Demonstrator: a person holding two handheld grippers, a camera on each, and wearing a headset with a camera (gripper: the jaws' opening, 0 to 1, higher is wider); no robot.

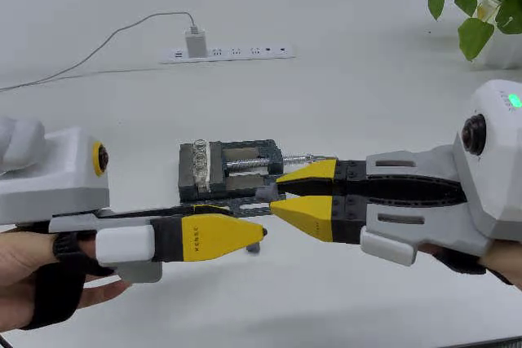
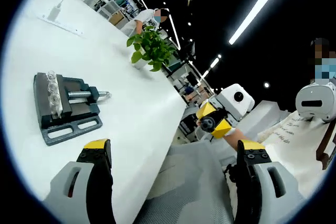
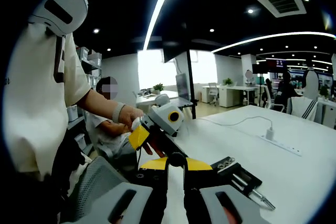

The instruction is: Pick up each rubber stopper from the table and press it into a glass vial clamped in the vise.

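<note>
Stopper: a dark rubber stopper [image 3: 177,159] is pinched at the very tips of the right gripper [image 1: 275,192], off the tabletop [image 1: 367,103] and just beside the near right side of the vise [image 1: 245,170]. Held that far out, its free end can probably enter a vial mouth.
Vials: a row of clear glass vials [image 1: 200,160] stands upright at the vise's left end with mouths up. They are clamped, likely so a push will not tip them. I cannot tell whether any is already plugged.
Left gripper: the left gripper [image 2: 174,150] has its jaws spread wide with nothing between them. It sits low in front of the vise, pointing right.
Approach: the vise screw [image 1: 314,158] juts toward the right gripper, so coming in over the top looks cleaner.
Room: bare tabletop surrounds the vise. The power strip [image 1: 228,53] lies well behind it and the plant [image 1: 481,6] is off at the far right. The near tabletop edge is close to both hands.
</note>
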